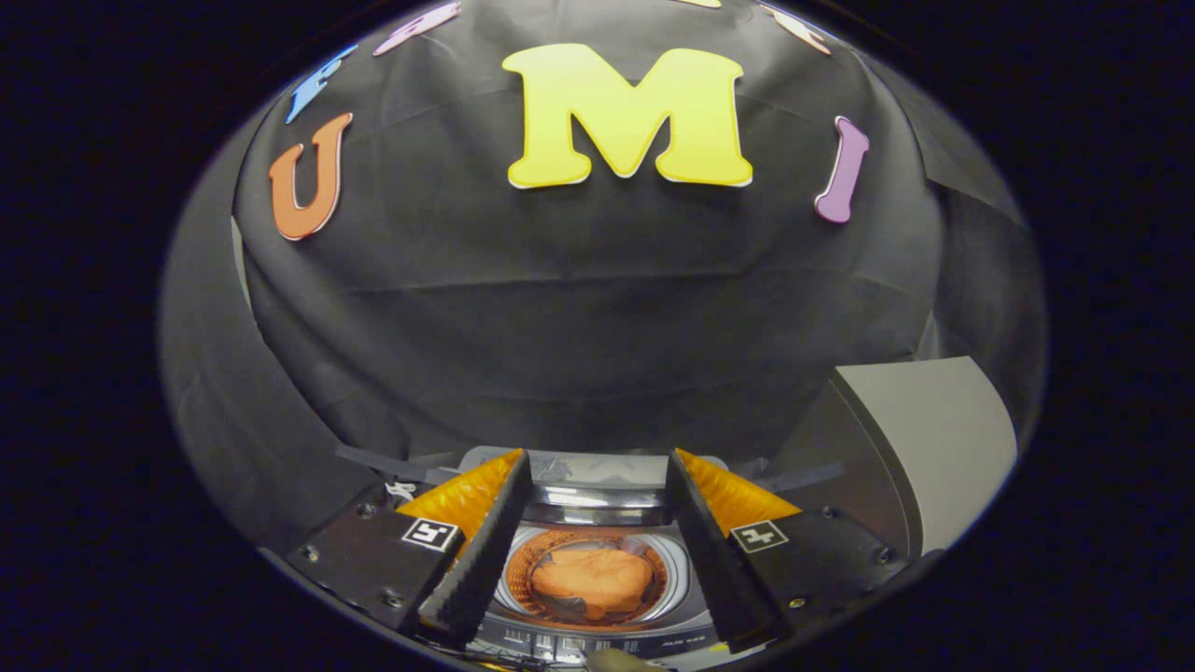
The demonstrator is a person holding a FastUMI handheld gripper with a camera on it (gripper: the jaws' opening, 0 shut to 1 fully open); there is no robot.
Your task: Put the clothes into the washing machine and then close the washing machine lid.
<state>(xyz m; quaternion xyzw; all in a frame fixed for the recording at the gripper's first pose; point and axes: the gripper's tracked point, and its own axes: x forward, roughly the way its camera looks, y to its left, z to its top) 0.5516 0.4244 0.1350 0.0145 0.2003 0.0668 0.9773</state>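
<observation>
The washing machine [597, 644] stands below the gripper [597, 467], seen from above, with its round drum [509, 579] exposed. An orange piece of clothing [593, 579] lies bunched inside the drum, near its centre, and rests below the drum rim. The lid [597, 476] stands raised at the far side of the washing machine, just behind the drum opening. The gripper hangs above the washing machine with its fingers spread wide apart and nothing held between them; the drum and the clothing appear in the gap between the fingers. A grey panel [934, 439] stands to the right of the washing machine, beyond the right finger.
</observation>
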